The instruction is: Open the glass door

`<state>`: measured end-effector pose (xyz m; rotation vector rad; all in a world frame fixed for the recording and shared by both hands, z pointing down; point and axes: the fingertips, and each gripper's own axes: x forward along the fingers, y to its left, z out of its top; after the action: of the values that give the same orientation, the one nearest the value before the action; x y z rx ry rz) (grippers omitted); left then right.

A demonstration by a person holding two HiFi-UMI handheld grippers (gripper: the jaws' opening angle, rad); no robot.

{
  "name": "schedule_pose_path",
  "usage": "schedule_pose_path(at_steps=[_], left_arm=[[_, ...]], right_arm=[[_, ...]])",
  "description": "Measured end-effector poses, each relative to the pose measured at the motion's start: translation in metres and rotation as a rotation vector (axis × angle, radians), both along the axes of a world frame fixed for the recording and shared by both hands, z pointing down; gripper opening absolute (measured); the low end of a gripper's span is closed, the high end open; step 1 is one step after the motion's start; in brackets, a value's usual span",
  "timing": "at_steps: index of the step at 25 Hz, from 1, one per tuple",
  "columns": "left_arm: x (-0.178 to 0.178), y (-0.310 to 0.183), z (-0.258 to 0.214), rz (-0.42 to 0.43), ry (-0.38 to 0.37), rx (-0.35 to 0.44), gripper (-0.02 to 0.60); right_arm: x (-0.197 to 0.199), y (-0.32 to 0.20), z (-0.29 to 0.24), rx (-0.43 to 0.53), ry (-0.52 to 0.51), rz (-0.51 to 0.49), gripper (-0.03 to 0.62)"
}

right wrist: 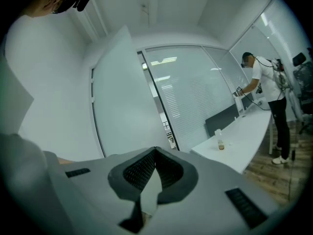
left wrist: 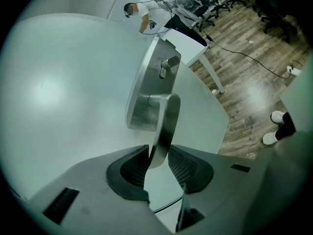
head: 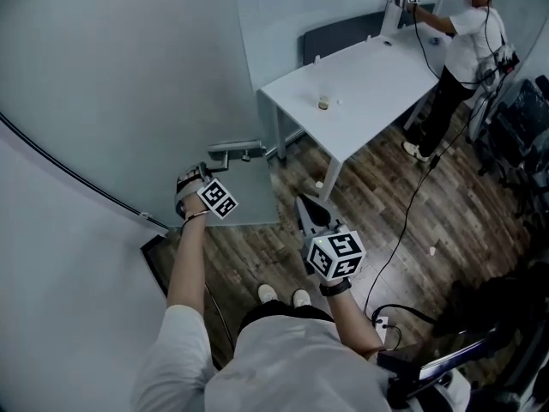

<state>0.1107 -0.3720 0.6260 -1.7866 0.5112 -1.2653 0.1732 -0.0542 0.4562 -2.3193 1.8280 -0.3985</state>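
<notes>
The frosted glass door (head: 103, 75) fills the left of the head view. Its metal lever handle (head: 233, 148) sticks out from a steel lock plate (left wrist: 144, 82). My left gripper (head: 204, 170) is shut on that lever. In the left gripper view the lever (left wrist: 165, 121) runs down between the two dark pads (left wrist: 134, 168), and the left gripper (left wrist: 159, 156) clamps its lower end. My right gripper (head: 303, 202) hangs free over the wooden floor, away from the door. In the right gripper view the right gripper (right wrist: 155, 152) has its tips together and holds nothing.
A white table (head: 369, 67) stands to the right of the door, with a small bottle (head: 323, 102) on it. Another person (head: 467, 33) works at its far end. A black cable (head: 412, 204) trails across the wood floor. Office chairs (head: 523, 118) crowd the right edge.
</notes>
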Motion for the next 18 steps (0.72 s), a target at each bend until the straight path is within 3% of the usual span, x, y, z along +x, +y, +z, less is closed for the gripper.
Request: schedule_pose_path(at_steps=[3,11,18], left_arm=[[-0.011,0.006,0.004,0.006,-0.019,0.001,0.110],[-0.038,0.035,0.006,0.090,0.024,0.005,0.110],[-0.071,0.059,-0.002,0.236,0.038,0.017,0.110]], right_arm=[[-0.006,0.011,0.001,-0.008,0.005,0.018,0.002],[-0.058,0.018,-0.011,0.007,0.054,0.081,0.003],[-0.153,0.009,-0.029,0.040,0.053,0.121,0.002]])
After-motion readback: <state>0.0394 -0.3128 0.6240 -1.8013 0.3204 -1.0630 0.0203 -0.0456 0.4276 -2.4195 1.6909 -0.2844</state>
